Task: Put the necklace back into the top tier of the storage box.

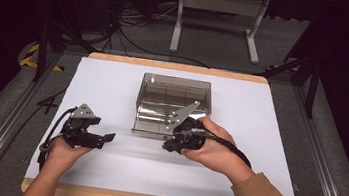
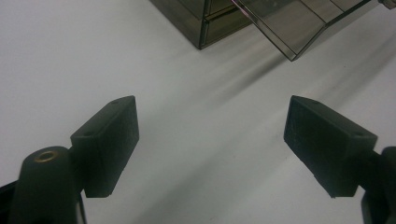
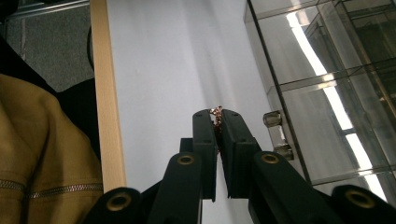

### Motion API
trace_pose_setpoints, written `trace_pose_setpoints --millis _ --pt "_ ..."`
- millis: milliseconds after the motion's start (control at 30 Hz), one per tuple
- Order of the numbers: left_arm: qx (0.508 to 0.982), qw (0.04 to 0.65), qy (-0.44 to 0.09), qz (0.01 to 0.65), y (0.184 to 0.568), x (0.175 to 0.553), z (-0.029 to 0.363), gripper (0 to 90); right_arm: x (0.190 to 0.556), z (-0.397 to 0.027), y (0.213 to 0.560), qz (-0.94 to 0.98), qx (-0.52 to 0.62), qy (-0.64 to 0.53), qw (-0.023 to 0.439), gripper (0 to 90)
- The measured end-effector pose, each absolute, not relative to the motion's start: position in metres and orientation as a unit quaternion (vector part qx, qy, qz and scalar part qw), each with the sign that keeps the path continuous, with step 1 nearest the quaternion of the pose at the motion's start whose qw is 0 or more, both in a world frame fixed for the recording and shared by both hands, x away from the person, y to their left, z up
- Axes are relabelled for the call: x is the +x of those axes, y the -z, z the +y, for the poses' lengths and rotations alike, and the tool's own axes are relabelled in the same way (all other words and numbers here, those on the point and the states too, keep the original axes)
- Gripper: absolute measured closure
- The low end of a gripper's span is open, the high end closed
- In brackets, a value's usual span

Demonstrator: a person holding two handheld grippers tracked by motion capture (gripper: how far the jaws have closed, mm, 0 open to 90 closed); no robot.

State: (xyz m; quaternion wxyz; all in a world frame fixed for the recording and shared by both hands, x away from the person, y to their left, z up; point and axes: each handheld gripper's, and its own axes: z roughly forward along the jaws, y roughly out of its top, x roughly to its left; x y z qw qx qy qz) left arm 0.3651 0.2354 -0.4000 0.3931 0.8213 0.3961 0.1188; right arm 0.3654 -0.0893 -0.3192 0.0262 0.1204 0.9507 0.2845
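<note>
Jaws of the right gripper (image 3: 217, 122) are pinched together on a small reddish-gold trinket (image 3: 216, 113), perhaps a bit of chain, too small to name surely. Just to the right of its tips in the right gripper view lies the pulled-out drawer (image 3: 322, 116) of a smoky clear plastic organizer box (image 1: 175, 94), its handle (image 3: 275, 134) close by; likely the trinket goes in there. Left gripper (image 2: 210, 144) waits with jaws wide apart and empty over the white table (image 2: 93, 56), box ahead of it.
</note>
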Motion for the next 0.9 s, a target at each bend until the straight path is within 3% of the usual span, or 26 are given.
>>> trace_pose_setpoints --millis 900 --pt "0.822 0.393 -0.118 0.396 0.4 0.365 0.236 18.7 0.393 -0.094 0.31 0.931 0.188 -0.308 0.061 85.5"
